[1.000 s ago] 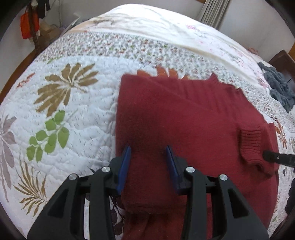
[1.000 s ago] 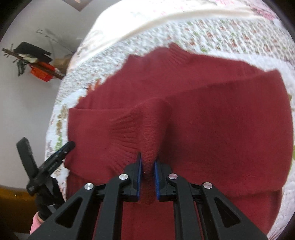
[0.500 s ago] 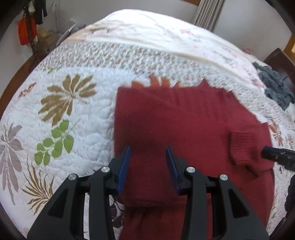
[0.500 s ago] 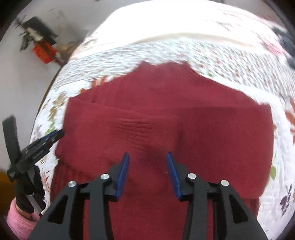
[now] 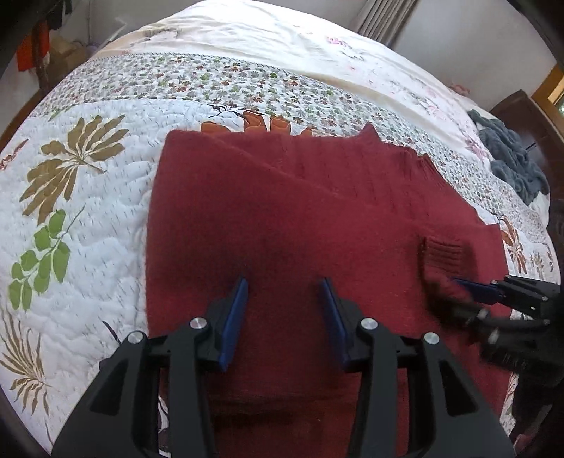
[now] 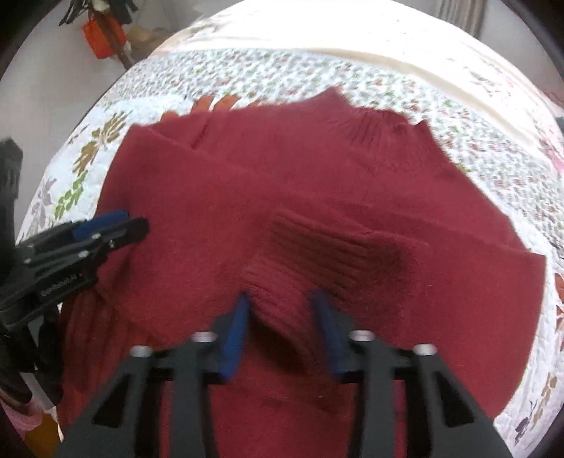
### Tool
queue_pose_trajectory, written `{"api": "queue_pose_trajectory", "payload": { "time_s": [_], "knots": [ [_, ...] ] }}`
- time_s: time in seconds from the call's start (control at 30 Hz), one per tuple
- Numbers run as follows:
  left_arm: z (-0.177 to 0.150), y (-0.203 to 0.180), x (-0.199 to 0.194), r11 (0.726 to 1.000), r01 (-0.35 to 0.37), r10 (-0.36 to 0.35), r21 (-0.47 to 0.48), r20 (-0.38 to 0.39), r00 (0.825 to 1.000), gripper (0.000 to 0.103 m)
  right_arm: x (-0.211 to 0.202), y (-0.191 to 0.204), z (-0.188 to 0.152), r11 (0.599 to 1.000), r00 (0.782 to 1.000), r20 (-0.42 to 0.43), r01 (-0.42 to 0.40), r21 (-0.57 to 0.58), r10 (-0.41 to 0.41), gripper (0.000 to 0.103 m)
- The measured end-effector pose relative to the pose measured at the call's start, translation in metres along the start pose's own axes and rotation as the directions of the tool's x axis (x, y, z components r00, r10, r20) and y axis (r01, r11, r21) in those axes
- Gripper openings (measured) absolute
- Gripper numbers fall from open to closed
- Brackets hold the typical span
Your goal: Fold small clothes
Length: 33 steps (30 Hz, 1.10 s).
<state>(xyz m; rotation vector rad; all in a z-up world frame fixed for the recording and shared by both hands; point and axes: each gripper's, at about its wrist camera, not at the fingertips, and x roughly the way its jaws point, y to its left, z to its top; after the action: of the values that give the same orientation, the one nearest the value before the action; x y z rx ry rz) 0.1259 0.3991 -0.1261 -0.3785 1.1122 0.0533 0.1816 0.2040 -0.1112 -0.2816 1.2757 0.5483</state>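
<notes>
I am letting go: my right tongs (image 6: 280, 326), clamped on the sleeve cuff (image 6: 317, 246) a second ago, are gaping wide. Left tongs (image 5: 283, 313) are hovering open, empty. The red sweater (image 5: 282, 218) is lying on the bed (image 5: 88, 218), sleeve folded in.

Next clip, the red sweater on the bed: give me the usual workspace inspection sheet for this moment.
Surface: quilted floral bedspread, white sheet beyond it.
Job's things: red knit sweater lying flat, sleeves folded across the body; ribbed cuff on top, collar at the far edge.
Clutter: grey-blue garment bunched at the bed's far right.
Grippers: left gripper open over the sweater, holding nothing; right gripper open, fingers either side of the cuff.
Cables: nothing seen.
Surroundings: curtain, dark wooden headboard, orange item hanging by the wall.
</notes>
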Motion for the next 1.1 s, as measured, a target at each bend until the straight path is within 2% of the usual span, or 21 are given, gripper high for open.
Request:
{"api": "queue_pose_trajectory", "payload": {
  "time_s": [0.13,0.2,0.37,0.5,0.6,0.67,0.7,0.77,0.83,0.87,0.93,0.97,1.0,1.03,1.07,1.1],
  "knots": [
    [-0.001,0.001,0.001,1.0,0.0,0.0,0.001,-0.003,1.0,0.043,-0.02,-0.023,-0.005,0.997,0.998,0.051,-0.03,0.067,0.027,0.021],
    [-0.001,0.001,0.001,1.0,-0.002,0.002,-0.003,-0.004,1.0,0.043,-0.031,-0.042,-0.01,0.986,0.994,0.076,-0.088,0.14,0.077,0.021],
    [-0.002,0.001,0.002,1.0,-0.01,0.01,-0.001,-0.001,1.0,0.043,-0.054,-0.101,-0.03,0.923,0.98,0.135,-0.183,0.338,0.144,0.021],
    [-0.003,0.001,0.003,1.0,-0.012,0.012,-0.003,0.001,1.0,0.044,-0.057,-0.134,-0.048,0.908,0.987,0.123,-0.148,0.392,0.108,0.021],
    [-0.004,-0.001,0.004,1.0,-0.017,0.017,0.004,0.007,1.0,0.044,-0.048,-0.152,-0.063,0.891,0.986,0.094,-0.163,0.425,0.135,0.021],
    [-0.004,0.0,0.005,1.0,-0.019,0.019,0.01,0.009,1.0,0.044,-0.04,-0.16,-0.072,0.888,0.988,0.072,-0.154,0.434,0.136,0.024],
    [-0.004,0.0,0.005,1.0,-0.019,0.019,0.011,0.008,1.0,0.044,-0.038,-0.165,-0.076,0.886,0.988,0.071,-0.154,0.437,0.136,0.029],
    [-0.003,-0.001,0.004,1.0,-0.017,0.017,0.013,0.003,1.0,0.044,-0.038,-0.173,-0.085,0.874,0.987,0.085,-0.159,0.459,0.135,0.031],
    [-0.002,-0.001,0.001,1.0,-0.017,0.017,0.014,-0.001,1.0,0.043,-0.039,-0.181,-0.088,0.859,0.981,0.114,-0.195,0.474,0.16,0.033],
    [-0.001,-0.003,-0.003,1.0,-0.026,0.026,0.013,0.001,1.0,0.044,-0.039,-0.187,-0.089,0.844,0.974,0.132,-0.226,0.487,0.185,0.039],
    [-0.001,-0.006,-0.009,0.999,-0.035,0.035,0.016,0.017,0.999,0.053,-0.035,-0.195,-0.089,0.813,0.959,0.152,-0.285,0.508,0.241,0.047],
    [-0.001,-0.009,-0.014,0.999,-0.038,0.037,0.024,0.036,0.999,0.056,-0.029,-0.201,-0.087,0.79,0.95,0.161,-0.313,0.527,0.269,0.047],
    [0.0,-0.012,-0.016,0.999,-0.04,0.038,0.033,0.044,0.998,0.056,-0.026,-0.205,-0.085,0.778,0.947,0.166,-0.322,0.54,0.276,0.046],
    [0.0,-0.015,-0.017,0.998,-0.04,0.038,0.045,0.049,0.998,0.056,-0.025,-0.207,-0.083,0.774,0.946,0.167,-0.324,0.544,0.278,0.04],
    [0.001,-0.019,-0.016,0.998,-0.037,0.034,0.056,0.049,0.998,0.056,-0.024,-0.207,-0.08,0.781,0.952,0.155,-0.307,0.544,0.266,0.021],
    [0.001,-0.021,-0.015,0.997,-0.037,0.034,0.063,0.044,0.998,0.056,-0.024,-0.205,-0.077,0.796,0.96,0.137,-0.279,0.537,0.243,0.017]
  ]
}}
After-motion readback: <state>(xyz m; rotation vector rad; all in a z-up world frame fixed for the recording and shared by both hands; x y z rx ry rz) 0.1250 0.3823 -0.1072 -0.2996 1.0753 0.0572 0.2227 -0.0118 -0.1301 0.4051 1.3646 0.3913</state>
